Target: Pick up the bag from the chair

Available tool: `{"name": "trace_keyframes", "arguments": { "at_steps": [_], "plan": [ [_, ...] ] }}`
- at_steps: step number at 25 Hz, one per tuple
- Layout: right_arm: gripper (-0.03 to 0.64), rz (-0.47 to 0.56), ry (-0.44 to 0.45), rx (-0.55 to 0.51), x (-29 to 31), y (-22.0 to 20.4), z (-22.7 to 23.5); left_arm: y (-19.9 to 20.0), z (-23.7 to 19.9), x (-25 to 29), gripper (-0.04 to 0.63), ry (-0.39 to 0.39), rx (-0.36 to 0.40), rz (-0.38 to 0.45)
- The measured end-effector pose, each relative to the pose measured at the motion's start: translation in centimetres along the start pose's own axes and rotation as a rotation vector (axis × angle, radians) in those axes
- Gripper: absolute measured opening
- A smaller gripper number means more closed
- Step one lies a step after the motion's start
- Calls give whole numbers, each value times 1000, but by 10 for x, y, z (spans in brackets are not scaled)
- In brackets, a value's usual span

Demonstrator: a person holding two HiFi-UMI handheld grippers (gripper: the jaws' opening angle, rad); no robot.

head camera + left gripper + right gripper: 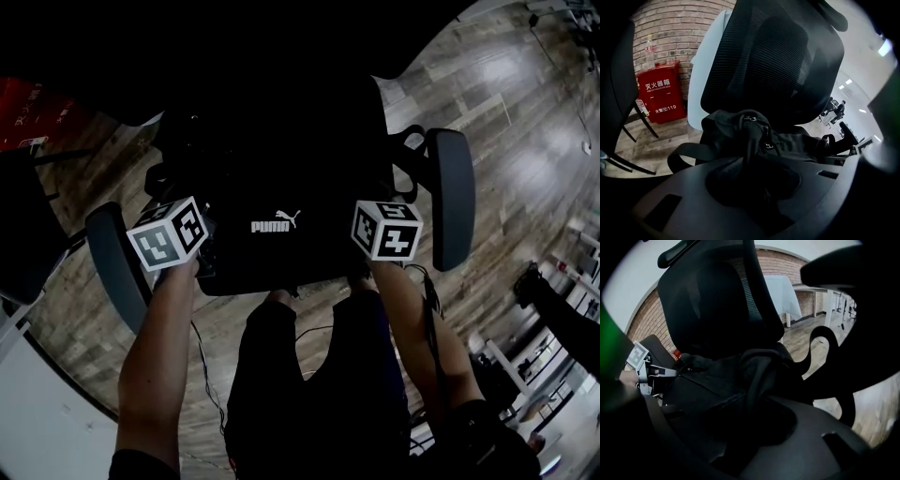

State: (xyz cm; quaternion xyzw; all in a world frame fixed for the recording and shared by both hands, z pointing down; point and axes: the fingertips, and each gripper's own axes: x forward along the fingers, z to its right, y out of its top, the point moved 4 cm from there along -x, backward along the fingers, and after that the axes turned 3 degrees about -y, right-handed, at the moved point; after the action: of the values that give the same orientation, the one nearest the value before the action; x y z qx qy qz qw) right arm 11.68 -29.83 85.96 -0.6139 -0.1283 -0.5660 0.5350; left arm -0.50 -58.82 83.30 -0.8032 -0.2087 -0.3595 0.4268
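The bag [277,225] lies on the seat of the chair [453,192], straight in front of you and below your hands. Its long side runs across the seat from one armrest to the other, so each hand has its own end. Your left gripper [752,180] is at the bag's left end and your right gripper [747,420] at its right end, and neither is nearer than the other. The printed side faces up towards you, and the far edge sits near the backrest [773,56]. In the left gripper view your jaws are drawn in close, with a raised fold of the bag's black cloth running down between them, and they look to be pinching it. The right gripper view shows the same: a thick ridge of cloth caught between jaws that are nearly together. So both grippers are clamped on the bag, though the cloth is so dark that you cannot tell how deep either bite goes. The bag looks to rest with its full weight on the seat. Judging from that, lift straight up with both hands level, since you hold soft cloth at the two ends and the middle will likely sag.
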Motion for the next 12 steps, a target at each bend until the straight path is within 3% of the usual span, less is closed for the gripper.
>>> {"name": "trace_keyframes", "arguments": {
  "at_steps": [4,12],
  "plan": [
    [67,17,32,-56,-15,10,-10,-3,9,-20,55,43,12,35],
    [61,78,76,-96,-56,27,-26,7,28,-75,49,63,32,133]
  ]
}}
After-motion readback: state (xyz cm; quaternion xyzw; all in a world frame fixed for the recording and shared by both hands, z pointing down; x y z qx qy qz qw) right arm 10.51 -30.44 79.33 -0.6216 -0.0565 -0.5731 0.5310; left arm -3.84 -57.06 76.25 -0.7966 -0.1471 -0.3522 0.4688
